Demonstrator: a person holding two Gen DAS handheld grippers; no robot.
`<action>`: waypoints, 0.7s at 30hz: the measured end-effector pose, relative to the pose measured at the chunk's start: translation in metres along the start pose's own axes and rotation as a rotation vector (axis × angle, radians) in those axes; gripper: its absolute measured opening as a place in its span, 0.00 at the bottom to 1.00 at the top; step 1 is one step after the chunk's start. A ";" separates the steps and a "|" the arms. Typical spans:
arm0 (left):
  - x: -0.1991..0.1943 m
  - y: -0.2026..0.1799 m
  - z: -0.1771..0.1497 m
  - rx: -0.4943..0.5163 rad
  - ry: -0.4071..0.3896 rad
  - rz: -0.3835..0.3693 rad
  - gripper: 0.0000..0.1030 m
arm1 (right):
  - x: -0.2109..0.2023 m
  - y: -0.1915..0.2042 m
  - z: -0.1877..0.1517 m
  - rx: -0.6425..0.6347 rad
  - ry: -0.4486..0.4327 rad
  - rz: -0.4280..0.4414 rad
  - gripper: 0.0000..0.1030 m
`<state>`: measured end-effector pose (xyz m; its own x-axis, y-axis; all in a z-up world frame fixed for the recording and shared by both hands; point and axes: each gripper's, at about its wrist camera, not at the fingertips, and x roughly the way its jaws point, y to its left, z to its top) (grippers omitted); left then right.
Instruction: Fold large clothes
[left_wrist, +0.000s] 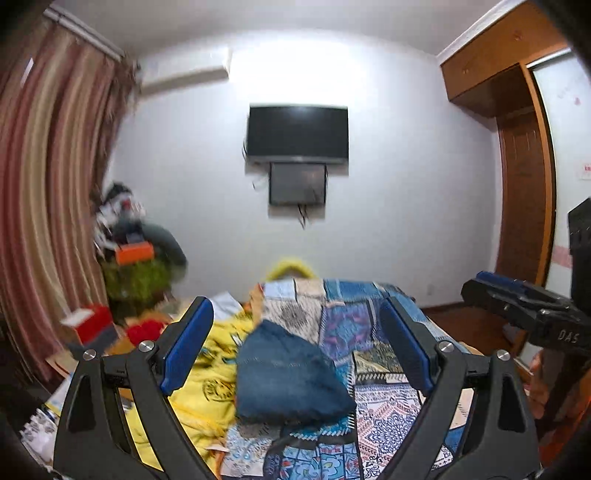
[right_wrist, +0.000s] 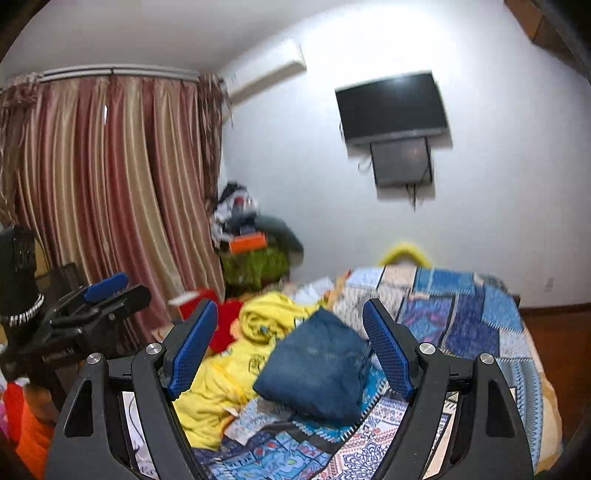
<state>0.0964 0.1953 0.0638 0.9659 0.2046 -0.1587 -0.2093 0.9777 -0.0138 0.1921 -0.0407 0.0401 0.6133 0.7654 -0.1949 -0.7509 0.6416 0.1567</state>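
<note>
- Blue garment (left_wrist: 291, 373): seen folded into a compact bundle on the patchwork bed (left_wrist: 384, 410).
- Yellow garment (right_wrist: 229, 365): left crumpled beside it, judged unfolded.
- Left claw (left_wrist: 295, 354) and right claw (right_wrist: 291, 347): both released, nothing grasped.

At the centre of your left wrist view lies a folded dark blue denim garment (left_wrist: 291, 376), plain. Left of it is a crumpled yellow cloth with dark printed marks (left_wrist: 210, 373). Under both spreads a blue, white and pink patchwork bedspread (left_wrist: 373, 424). Far left hang red-and-gold striped curtains (left_wrist: 48, 177).
</note>
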 end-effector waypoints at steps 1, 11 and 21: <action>-0.008 -0.003 -0.001 0.005 -0.016 0.011 0.89 | -0.009 0.005 -0.001 -0.004 -0.028 -0.008 0.76; -0.055 -0.026 -0.019 0.002 -0.060 0.073 0.99 | -0.033 0.015 -0.015 0.012 -0.062 -0.068 0.91; -0.067 -0.030 -0.019 -0.028 -0.067 0.061 0.99 | -0.042 0.016 -0.018 0.005 -0.055 -0.121 1.00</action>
<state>0.0351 0.1518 0.0558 0.9592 0.2669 -0.0937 -0.2710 0.9620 -0.0339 0.1504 -0.0636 0.0334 0.7120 0.6839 -0.1592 -0.6695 0.7296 0.1396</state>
